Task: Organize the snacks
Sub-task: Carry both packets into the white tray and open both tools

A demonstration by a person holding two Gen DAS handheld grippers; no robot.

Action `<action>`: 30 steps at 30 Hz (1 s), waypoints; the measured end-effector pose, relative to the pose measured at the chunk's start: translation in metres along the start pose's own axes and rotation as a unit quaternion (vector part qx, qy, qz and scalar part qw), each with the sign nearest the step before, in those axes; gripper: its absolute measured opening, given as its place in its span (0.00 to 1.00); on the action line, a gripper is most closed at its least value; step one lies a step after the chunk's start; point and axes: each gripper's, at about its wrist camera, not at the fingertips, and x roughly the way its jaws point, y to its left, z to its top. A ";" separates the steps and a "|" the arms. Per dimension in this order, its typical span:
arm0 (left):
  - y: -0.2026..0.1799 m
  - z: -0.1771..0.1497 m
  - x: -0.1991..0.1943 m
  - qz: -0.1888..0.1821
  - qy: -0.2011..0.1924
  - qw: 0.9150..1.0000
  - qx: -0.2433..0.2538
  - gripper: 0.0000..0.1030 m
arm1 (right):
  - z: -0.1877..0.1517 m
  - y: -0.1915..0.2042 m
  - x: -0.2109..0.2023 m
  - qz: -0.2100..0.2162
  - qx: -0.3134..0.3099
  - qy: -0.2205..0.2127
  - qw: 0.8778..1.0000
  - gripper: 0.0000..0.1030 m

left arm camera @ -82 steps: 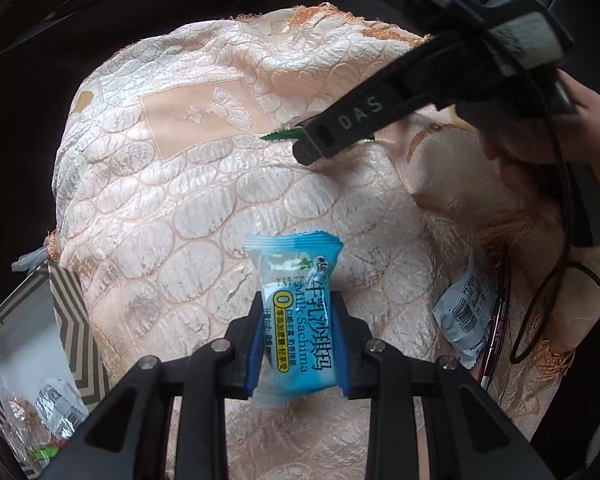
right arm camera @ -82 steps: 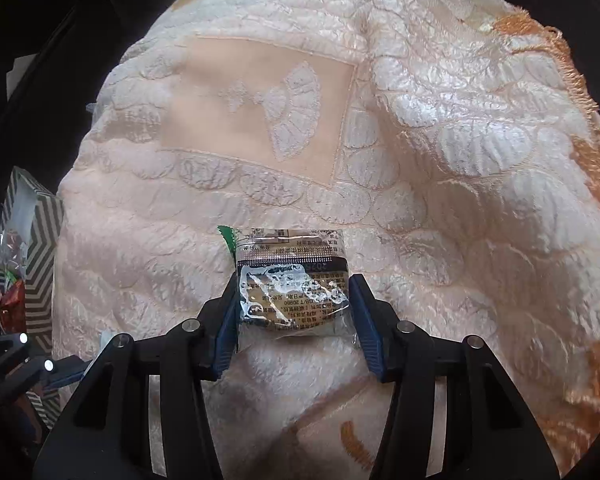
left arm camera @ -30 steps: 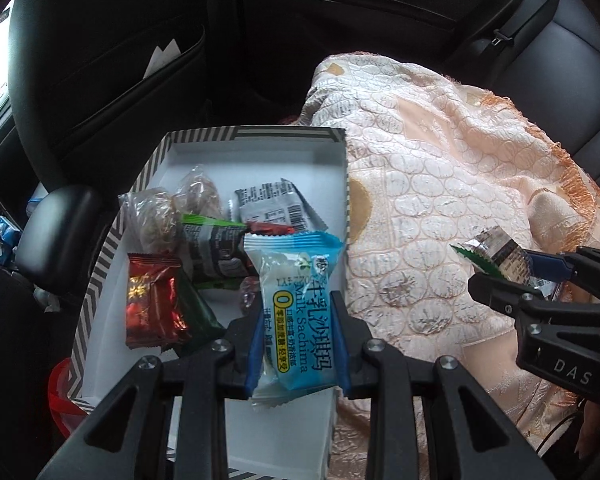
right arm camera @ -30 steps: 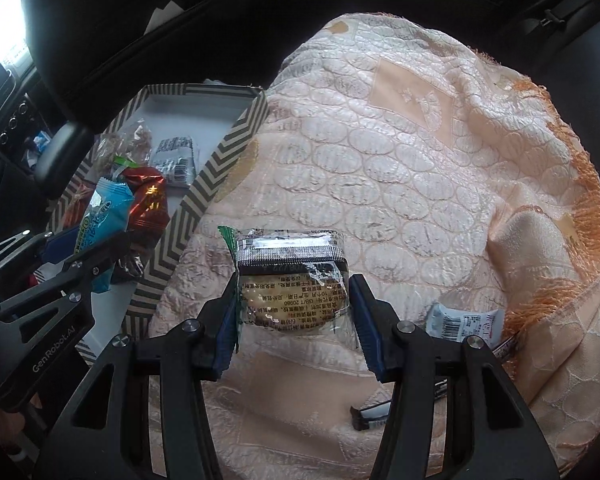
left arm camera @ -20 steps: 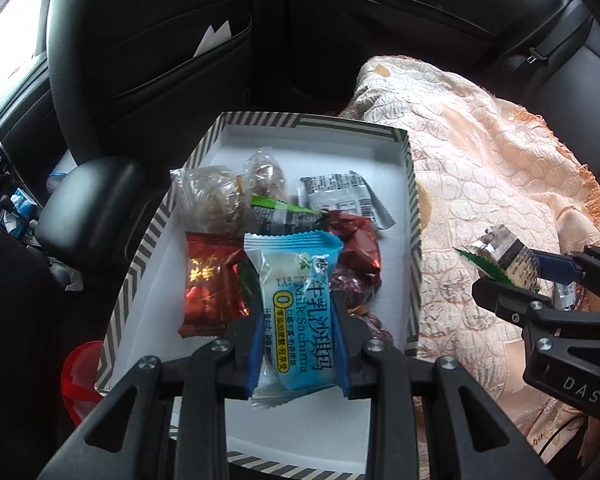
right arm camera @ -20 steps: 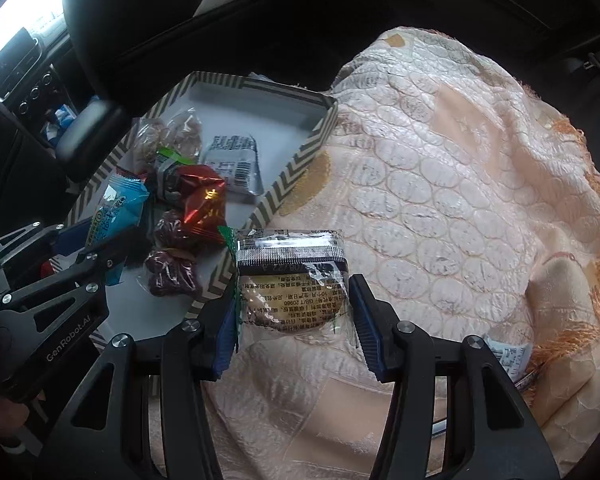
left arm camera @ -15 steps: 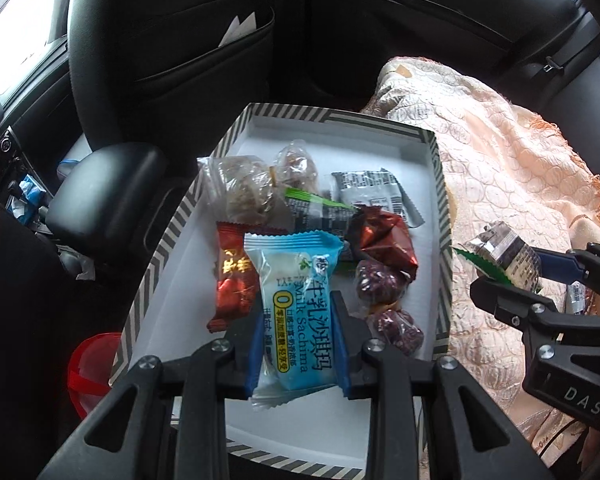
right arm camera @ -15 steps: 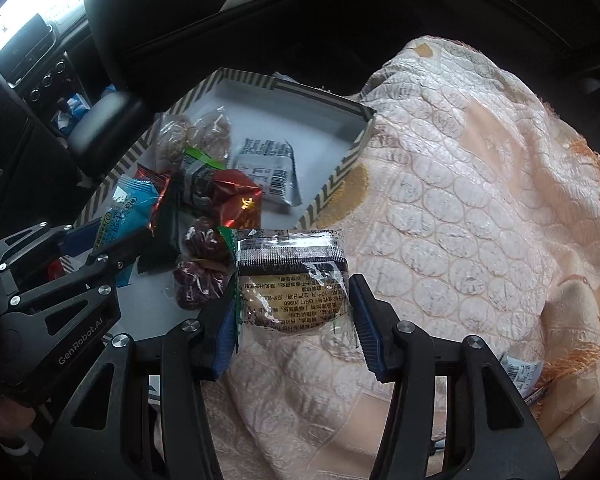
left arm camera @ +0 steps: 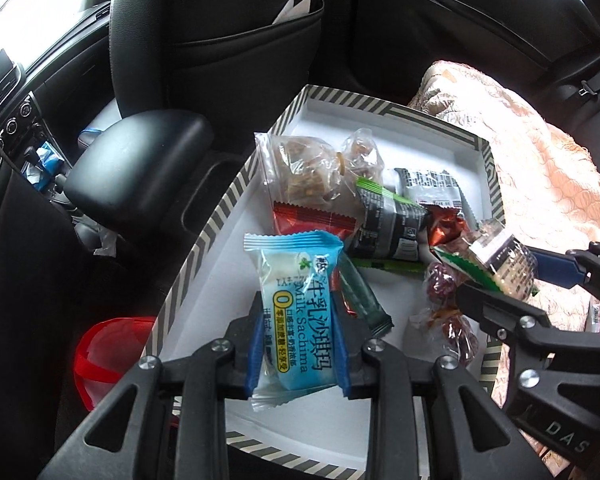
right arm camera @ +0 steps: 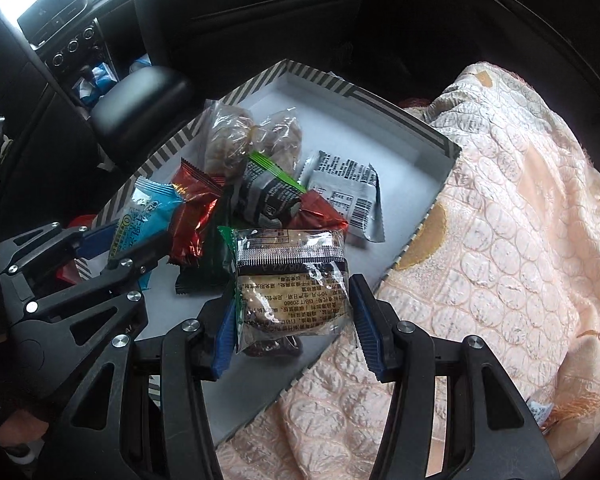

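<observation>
Hovering both grippers over box (left arm camera: pixel 384 106). Left gripper (left arm camera: pixel 298 346) clamped on sachima pack (left arm camera: pixel 296 312), long axis along fingers, bare box floor directly below. Right gripper (right arm camera: pixel 292 316) clamped on cake pack (right arm camera: pixel 292 280), above box's blanket-side edge, snack pile just beyond.

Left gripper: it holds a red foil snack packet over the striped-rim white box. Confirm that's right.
Wrong colour. The left gripper holds a light blue Milk Sachima packet, as the left wrist view shows. It does hang over the striped-rim white box.
</observation>
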 end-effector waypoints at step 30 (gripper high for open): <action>0.021 0.002 0.004 0.037 -0.003 0.999 -0.037 0.69 | 0.015 0.009 -0.004 0.062 -0.004 -0.024 0.998 0.54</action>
